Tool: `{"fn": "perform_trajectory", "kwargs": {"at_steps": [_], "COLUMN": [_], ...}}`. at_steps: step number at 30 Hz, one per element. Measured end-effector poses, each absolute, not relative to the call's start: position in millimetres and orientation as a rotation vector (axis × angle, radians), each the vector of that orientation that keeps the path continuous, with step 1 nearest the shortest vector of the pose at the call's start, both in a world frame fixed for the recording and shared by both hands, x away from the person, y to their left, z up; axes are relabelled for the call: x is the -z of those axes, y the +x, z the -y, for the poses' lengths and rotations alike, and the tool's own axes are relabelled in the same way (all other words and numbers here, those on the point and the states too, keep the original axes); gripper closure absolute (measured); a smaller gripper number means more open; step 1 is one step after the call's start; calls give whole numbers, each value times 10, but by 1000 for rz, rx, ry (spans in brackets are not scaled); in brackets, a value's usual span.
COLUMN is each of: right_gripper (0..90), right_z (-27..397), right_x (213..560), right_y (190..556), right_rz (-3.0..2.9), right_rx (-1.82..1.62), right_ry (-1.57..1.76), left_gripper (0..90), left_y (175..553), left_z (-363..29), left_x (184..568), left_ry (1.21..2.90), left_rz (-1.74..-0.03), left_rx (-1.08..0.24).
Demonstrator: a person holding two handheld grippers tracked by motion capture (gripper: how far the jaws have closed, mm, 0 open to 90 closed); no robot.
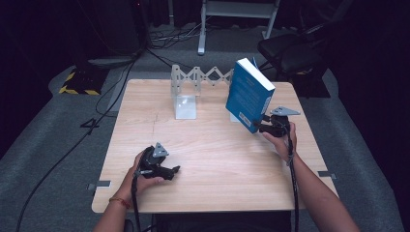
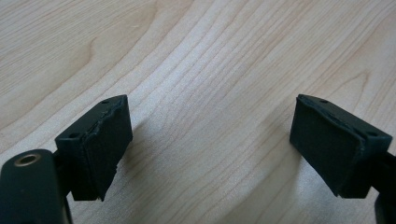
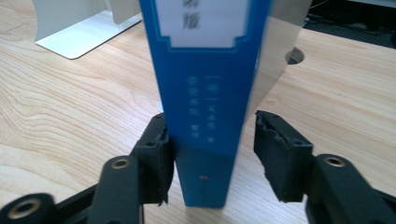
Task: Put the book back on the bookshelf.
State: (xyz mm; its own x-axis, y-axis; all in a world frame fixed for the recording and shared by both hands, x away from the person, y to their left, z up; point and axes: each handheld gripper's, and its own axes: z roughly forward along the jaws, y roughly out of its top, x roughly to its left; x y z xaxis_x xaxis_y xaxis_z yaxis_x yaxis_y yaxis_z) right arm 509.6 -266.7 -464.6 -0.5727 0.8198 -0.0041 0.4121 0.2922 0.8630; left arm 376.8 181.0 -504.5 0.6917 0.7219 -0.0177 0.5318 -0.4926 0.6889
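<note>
Pale wood table (image 1: 208, 159) (grey carpet (image 1: 58, 145) around), dark room.

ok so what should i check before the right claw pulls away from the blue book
1. Right claw off the blue book: not ok, one pad touches the spine, the other stands apart.
2. Book upright: not ok, it tilts in the high view.
3. Book propped by the bookend behind it: cannot tell.
4. Book's base on the table: ok.
5. Left claw open, nothing between its pads: ok.
</note>
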Motion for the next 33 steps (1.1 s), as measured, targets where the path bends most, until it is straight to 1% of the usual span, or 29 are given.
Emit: {"fn": "perform_trajectory", "kwargs": {"at_steps": [3,6,9,14,22,27,33], "right_gripper": [416,326,296,289,273,298,293], "right_z": [2703,2765,2800,2902,2979,3069,3148], "right_x": [4578,4513,4451,4384,4318,4297,4322], "right_y": [5059,5042,4978,4891,4719,4627,4511], "right_rz": [-2140,-2199,-2221,-2238,-2282,-2275,-2296], "right_rx": [-1202,-1195,-1145,-1149,-1062,-1051,-1022], "right_ry": [1059,1061,1019,1003,934,921,910], "left_gripper": [134,134,134,134,133,134,134], "left_y": [3768,3768,3768,3768,3768,3767,3767], "left_z": [-1810,-1810,-1810,-1810,-1810,-1809,-1809], "left_x": [5044,5045,5045,5045,5045,5045,5045], "left_ry": [2215,2215,2215,2215,2215,2215,2215], "left_rz": [-955,-954,-955,-955,-955,-955,-955], "left_rx": [-359,-359,-359,-359,-359,-360,-360]}}
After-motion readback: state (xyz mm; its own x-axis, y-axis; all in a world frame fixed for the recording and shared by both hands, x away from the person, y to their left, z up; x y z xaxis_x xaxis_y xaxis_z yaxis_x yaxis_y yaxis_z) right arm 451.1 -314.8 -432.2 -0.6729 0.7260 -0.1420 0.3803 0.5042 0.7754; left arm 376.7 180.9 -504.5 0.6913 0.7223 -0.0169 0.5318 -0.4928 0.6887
